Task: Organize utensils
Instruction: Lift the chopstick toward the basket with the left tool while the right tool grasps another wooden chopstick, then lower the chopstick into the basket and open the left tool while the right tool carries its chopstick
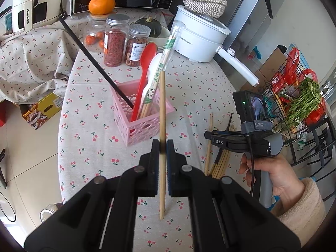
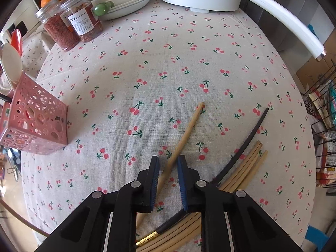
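Note:
My left gripper (image 1: 162, 147) is shut on a wooden chopstick (image 1: 162, 113) and holds it upright just in front of the pink perforated basket (image 1: 142, 126). The basket holds a red spoon (image 1: 145, 71), a white spoon, wrapped chopsticks (image 1: 166, 56) and a black chopstick (image 1: 94, 63). My right gripper (image 2: 168, 163) is open, its jaws on either side of a single wooden chopstick (image 2: 184, 134) lying on the cherry-print tablecloth. A pile of wooden chopsticks (image 2: 243, 168) and a black chopstick (image 2: 245, 145) lie just to its right. The basket shows at the left in the right wrist view (image 2: 35, 124).
Two jars of dried food (image 1: 114, 42), a glass jar with an orange (image 1: 101, 3), a white electric pot (image 1: 199, 40) with long handle, stacked plates (image 2: 126, 2) and a microwave stand at the table's back. A wire rack with greens (image 1: 298, 105) stands off the right edge.

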`<state>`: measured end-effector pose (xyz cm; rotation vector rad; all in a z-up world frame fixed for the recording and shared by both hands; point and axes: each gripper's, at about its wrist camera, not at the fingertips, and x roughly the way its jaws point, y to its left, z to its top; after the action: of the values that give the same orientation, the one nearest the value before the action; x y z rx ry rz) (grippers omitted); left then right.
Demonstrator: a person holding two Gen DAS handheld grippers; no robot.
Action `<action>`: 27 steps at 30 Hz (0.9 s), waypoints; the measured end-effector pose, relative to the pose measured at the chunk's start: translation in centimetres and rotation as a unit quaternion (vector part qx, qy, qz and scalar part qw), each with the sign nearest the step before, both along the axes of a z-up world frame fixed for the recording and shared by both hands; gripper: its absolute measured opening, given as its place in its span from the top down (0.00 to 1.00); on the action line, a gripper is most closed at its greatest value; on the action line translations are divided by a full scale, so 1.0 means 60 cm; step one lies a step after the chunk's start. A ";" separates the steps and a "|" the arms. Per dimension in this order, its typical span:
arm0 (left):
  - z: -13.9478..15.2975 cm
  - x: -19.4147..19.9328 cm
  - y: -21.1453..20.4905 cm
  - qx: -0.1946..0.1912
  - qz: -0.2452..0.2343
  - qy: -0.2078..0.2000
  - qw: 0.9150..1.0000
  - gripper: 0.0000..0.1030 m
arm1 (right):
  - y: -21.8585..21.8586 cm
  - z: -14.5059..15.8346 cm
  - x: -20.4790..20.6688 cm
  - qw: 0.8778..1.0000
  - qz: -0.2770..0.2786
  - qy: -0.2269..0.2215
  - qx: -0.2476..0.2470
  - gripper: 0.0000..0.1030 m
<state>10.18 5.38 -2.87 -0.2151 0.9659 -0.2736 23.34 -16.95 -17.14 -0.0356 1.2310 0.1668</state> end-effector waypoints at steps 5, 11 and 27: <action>0.009 -0.004 -0.001 0.005 0.004 -0.013 1.000 0.93 | -0.001 0.001 -0.016 0.997 0.020 0.002 0.073 0.90; 0.030 -0.015 0.003 0.007 0.013 -0.041 0.999 0.93 | -0.006 0.058 -0.045 0.990 0.042 -0.044 0.124 0.94; 0.148 -0.065 0.049 -0.055 0.066 -0.198 0.977 0.93 | -0.054 0.238 -0.154 0.952 0.062 -0.219 0.204 0.94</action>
<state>6.29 8.32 6.04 -0.3112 0.5403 -0.2370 14.12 -20.17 -2.85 0.2001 0.7336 0.4947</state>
